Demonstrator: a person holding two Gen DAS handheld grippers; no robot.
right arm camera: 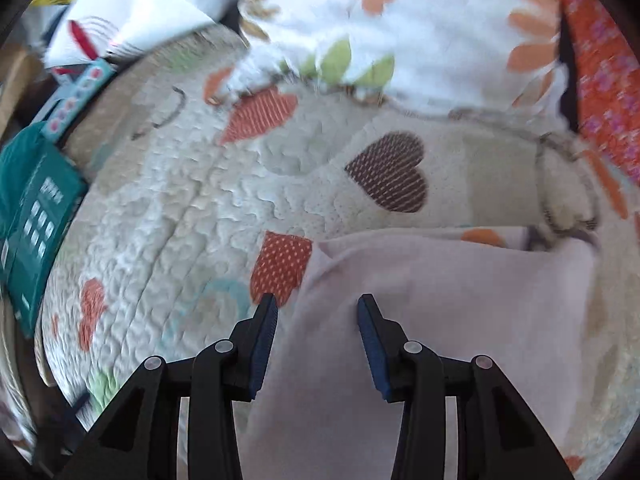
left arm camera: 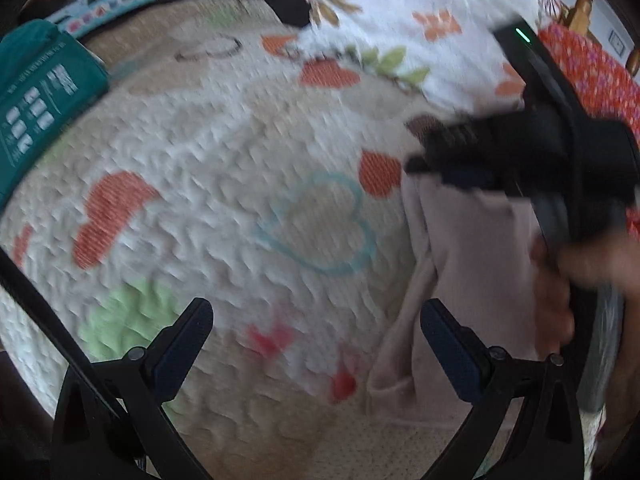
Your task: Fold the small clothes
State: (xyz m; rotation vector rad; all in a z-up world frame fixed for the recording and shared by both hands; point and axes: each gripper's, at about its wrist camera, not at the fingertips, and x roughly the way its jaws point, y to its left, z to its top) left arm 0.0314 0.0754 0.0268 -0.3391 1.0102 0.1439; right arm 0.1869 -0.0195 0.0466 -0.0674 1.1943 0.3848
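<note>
While the left gripper hangs wide and empty over the heart-print quilt, the right gripper – jaws part-open, not pinching – straddles the pale pink garment.

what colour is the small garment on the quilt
Pale pink, plain, no print; the garment shows best in the right wrist view.

Black left gripper, right gripper; blue-padded jaws.

A bedroom in a home: a quilted bedspread patched with hearts covers the bed, a flower-print pillow lies at twelve o'clock, a teal packet at nine o'clock, and a turned wooden bedpost stands at one o'clock.
</note>
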